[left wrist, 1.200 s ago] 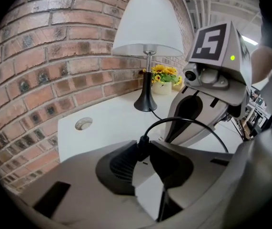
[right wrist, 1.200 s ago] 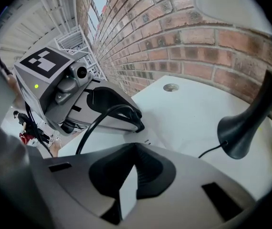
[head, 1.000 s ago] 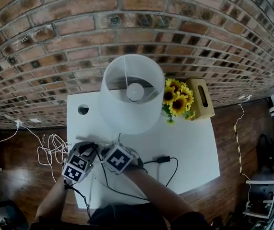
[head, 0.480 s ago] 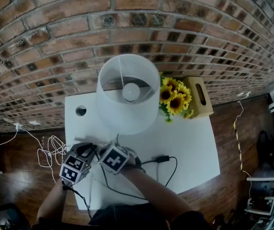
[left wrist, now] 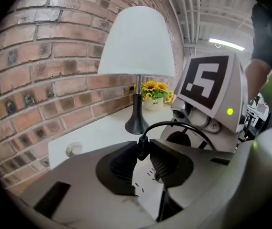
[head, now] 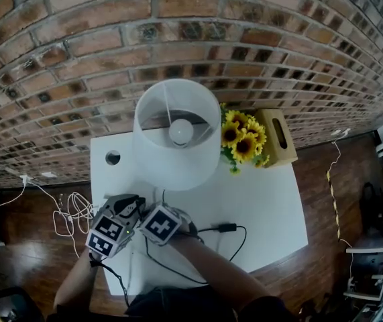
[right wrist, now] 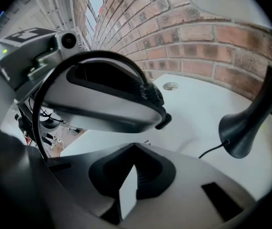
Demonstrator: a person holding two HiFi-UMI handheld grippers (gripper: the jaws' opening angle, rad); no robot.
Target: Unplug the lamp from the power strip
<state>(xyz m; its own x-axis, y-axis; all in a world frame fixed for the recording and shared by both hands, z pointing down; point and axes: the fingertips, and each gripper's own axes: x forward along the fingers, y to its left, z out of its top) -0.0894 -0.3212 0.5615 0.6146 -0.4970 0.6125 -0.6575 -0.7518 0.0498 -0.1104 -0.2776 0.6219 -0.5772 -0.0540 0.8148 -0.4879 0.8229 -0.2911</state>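
Note:
The lamp (head: 176, 136), white shade on a black stem, stands at the back of the white table (head: 265, 200). In the left gripper view my left gripper (left wrist: 143, 151) is shut on the lamp's black plug (left wrist: 142, 147), whose cord (left wrist: 174, 125) arches off to the right. The plug's prongs are hidden by the pads. Just under it lies the white power strip (left wrist: 147, 185). My right gripper (right wrist: 131, 175) is shut on the strip (right wrist: 126, 192), close beside the left one. In the head view both grippers (head: 134, 210) sit together at the table's front left and hide the strip.
Sunflowers (head: 241, 139) and a wooden tissue box (head: 278, 138) stand right of the lamp. The lamp cord with its inline switch (head: 226, 227) loops over the table's front. A cable hole (head: 113, 157) is at the back left. White cables (head: 70, 213) lie on the floor at left.
My left gripper has lifted a little toward the camera with the plug in its jaws. The right gripper has stayed where it was.

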